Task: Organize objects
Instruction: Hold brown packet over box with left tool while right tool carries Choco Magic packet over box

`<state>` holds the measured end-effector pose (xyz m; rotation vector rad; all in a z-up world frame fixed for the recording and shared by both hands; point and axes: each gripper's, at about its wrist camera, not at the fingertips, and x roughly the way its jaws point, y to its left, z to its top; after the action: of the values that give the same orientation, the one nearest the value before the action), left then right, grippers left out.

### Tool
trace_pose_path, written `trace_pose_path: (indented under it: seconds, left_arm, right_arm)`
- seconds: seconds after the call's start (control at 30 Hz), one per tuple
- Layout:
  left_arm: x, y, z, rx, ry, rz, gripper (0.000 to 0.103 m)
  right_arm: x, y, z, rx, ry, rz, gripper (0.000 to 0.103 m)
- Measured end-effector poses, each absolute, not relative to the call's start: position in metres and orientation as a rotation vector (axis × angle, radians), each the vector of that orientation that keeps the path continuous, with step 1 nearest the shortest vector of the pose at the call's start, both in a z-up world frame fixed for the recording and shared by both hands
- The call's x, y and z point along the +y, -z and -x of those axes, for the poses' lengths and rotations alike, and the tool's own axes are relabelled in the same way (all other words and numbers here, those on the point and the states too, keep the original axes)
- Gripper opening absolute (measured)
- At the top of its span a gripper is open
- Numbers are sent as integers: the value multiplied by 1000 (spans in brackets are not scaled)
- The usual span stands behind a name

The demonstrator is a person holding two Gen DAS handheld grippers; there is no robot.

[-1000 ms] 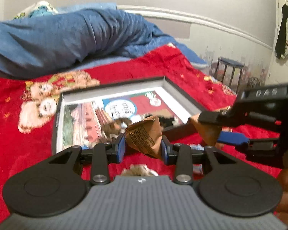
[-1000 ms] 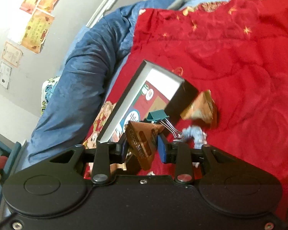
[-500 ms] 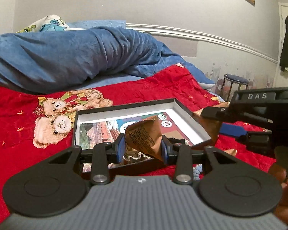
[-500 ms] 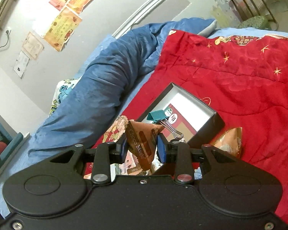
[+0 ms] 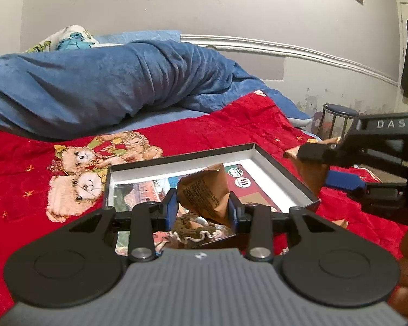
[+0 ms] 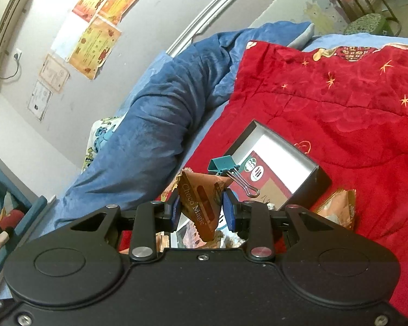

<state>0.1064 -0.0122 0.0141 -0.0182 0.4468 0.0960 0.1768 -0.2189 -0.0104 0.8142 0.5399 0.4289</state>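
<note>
My left gripper (image 5: 202, 212) is shut on a brown triangular snack packet (image 5: 202, 187), held above the near edge of an open black box (image 5: 285, 175) with a printed card inside. My right gripper (image 6: 201, 212) is shut on a second brown "Choco Magic" packet (image 6: 201, 203) with a teal binder clip (image 6: 221, 165) on its top corner. It also shows in the left wrist view (image 5: 312, 168) at the right, beside the box. A third packet (image 6: 337, 207) lies on the red blanket next to the box (image 6: 312, 182).
The red blanket (image 5: 27, 184) with a teddy bear print covers the bed. A rolled blue duvet (image 5: 108, 81) lies along the wall behind the box. A small knitted item (image 5: 193, 231) lies at the box's near side. A stool (image 5: 337, 116) stands beyond the bed.
Both grippers have lifted and tilted up with their packets, so the box looks smaller and farther below. The grips have not changed.
</note>
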Motion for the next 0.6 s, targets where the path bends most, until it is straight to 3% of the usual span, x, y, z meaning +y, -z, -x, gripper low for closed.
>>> trace_pose_path:
  seconds: [0.6]
  left_arm:
    - [-9, -11, -104, 460, -96, 35, 42]
  right_arm:
    - [-215, 12, -178, 558, -425, -806, 31]
